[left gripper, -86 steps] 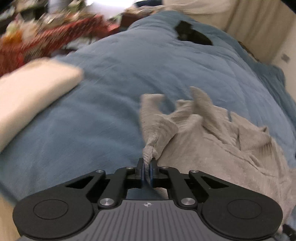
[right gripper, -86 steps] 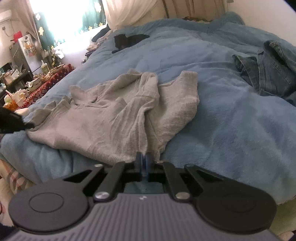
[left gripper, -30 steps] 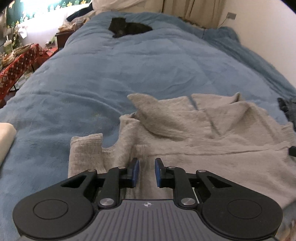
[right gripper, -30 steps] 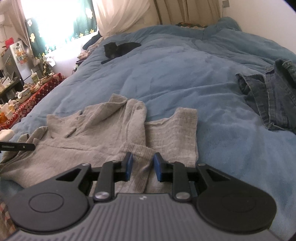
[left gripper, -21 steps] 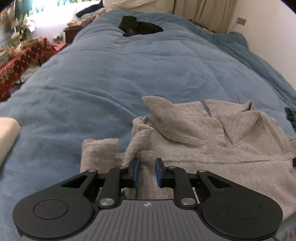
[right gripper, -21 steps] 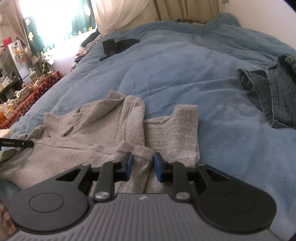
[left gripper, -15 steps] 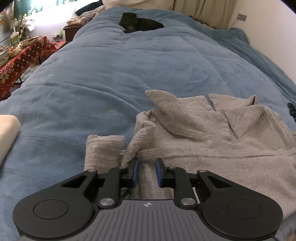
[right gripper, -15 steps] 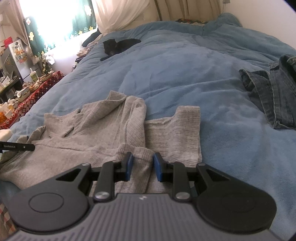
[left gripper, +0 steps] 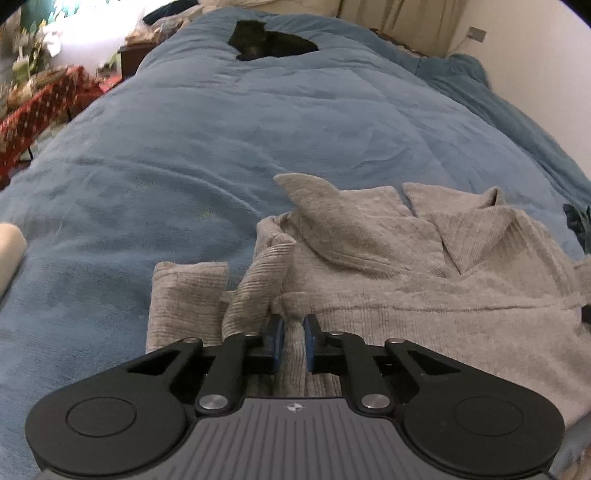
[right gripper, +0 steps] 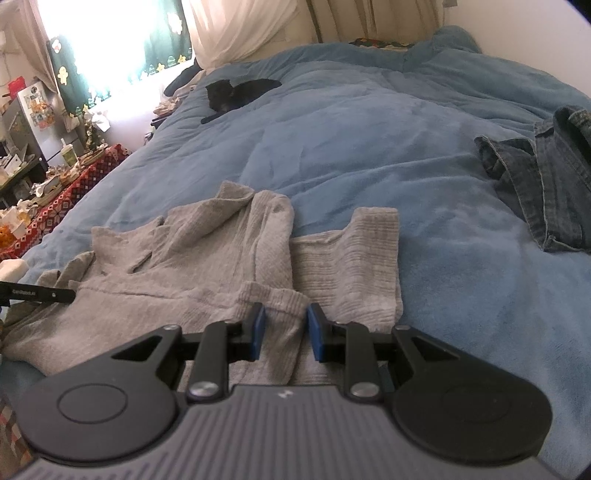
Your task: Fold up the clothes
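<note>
Blue-padded fingers (left gripper: 275,341) of the left gripper (left gripper: 291,341) are closing, with only a narrow gap between them, and a raised ridge of the grey sweater (left gripper: 388,280) stands in that gap near the garment's left hem. Whether the pads already press on the knit cannot be told from this view. On the right gripper (right gripper: 284,334) the fingers (right gripper: 257,332) stand moderately apart, straddling a ribbed cuff (right gripper: 275,297) of the same sweater; the cloth lies between the pads without visible contact on either side.

Spread across the near part of the blue blanket (left gripper: 258,122), the sweater lies rumpled, with its collar flaps pointing toward the far side and a sleeve folded across the body. In the right wrist view, its right portion lies flat as a ribbed panel (right gripper: 351,266) beside the folded sleeve, and the tip of the left gripper shows at the far left edge, just at the garment's left end.

A pair of blue jeans (right gripper: 546,184) is bunched on the blanket to the right, well apart from the sweater. At the far end of the bed a black cat (right gripper: 236,94) lies curled. A cream-coloured bundle (left gripper: 9,251) rests at the left edge of the blanket. Beyond the bed on the left stands a red patterned table (right gripper: 62,199) crowded with small items, below a bright window (right gripper: 118,40) with pale curtains (right gripper: 240,29).
</note>
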